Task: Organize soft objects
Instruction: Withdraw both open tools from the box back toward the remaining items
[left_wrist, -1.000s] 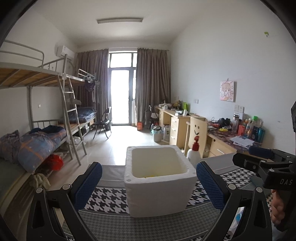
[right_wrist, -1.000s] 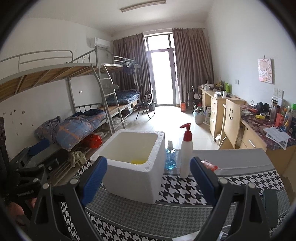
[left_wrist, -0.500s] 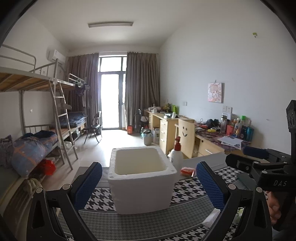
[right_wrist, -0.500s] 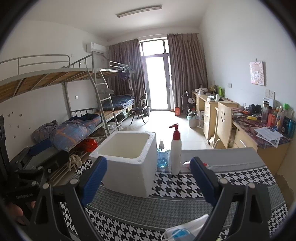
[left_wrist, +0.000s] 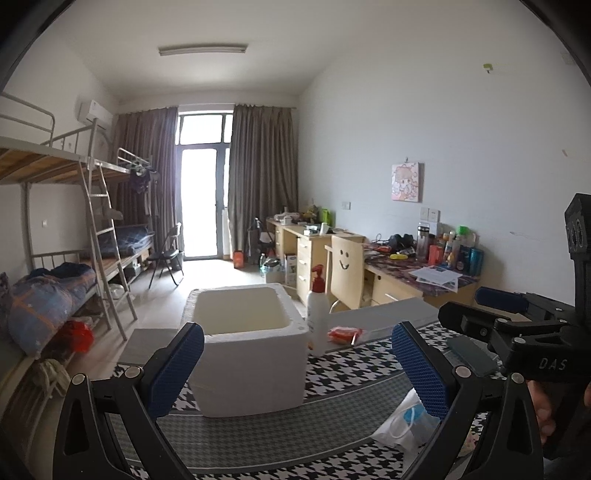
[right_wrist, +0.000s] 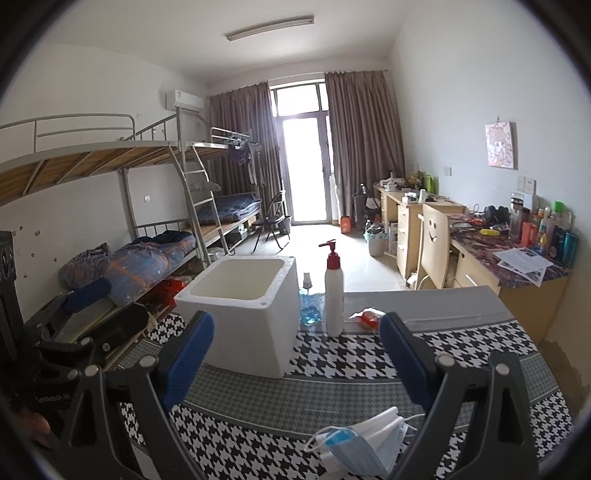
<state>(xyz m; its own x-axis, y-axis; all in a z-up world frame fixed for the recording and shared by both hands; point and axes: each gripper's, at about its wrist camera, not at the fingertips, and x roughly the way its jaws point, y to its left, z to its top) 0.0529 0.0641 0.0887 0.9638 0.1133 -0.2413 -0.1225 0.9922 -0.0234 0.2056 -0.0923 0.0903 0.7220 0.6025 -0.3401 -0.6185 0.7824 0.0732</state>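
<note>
Behind the foam box (right_wrist: 247, 310), a blue bottle (right_wrist: 307, 306) is half hidden; both hand-held grippers, left (left_wrist: 295, 373) and right (right_wrist: 297, 363), gape wide, empty, above face masks (right_wrist: 364, 443) cut off by one finger.

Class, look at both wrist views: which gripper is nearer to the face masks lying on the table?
Right. The right gripper hangs almost over the face masks, which lie between its open jaws. The left gripper is off to their left, facing the foam box.

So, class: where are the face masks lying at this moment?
The face masks lie on the houndstooth cloth, bottom centre of the right wrist view, just below the open right gripper, nearer than the foam box.
</note>
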